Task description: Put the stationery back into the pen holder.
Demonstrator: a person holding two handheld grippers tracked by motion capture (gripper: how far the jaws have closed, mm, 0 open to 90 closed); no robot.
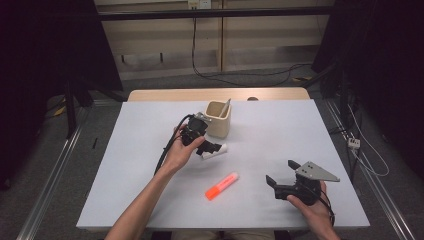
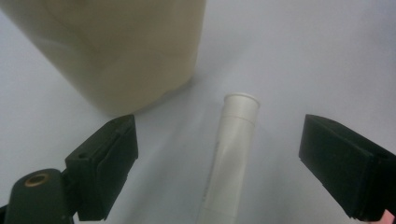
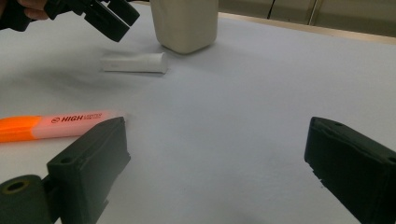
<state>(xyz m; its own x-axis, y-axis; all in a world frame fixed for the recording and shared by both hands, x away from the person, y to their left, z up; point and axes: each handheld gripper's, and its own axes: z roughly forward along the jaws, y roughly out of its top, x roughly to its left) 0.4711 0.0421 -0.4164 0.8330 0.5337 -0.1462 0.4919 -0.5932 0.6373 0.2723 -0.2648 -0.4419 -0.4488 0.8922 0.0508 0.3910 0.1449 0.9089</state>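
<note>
The left claw (image 1: 209,147) hangs just over a white tube (image 1: 214,151) that lies flat on the desk (image 1: 280,125). Its two black jaws are wide apart, one on each side of the tube, and they do not touch it. In the left gripper view the white tube (image 2: 233,154) runs up the middle between the jaws, and its round end points at a cream cup (image 2: 116,46) close behind it. From above, the cream cup (image 1: 218,119) stands upright near the back of the desk, just beside the left claw, and a thin stick leans inside it. An orange marker (image 1: 222,186) lies flat on the desk nearer the person, apart from the tube. The right claw (image 1: 281,172) is held low over the desk at the front right, well apart from the tube. Its jaws are open too and hold nothing. In the right gripper view the orange marker (image 3: 51,125) lies to the left, the white tube (image 3: 135,62) lies farther off, and the cream cup (image 3: 186,23) stands behind it
</note>
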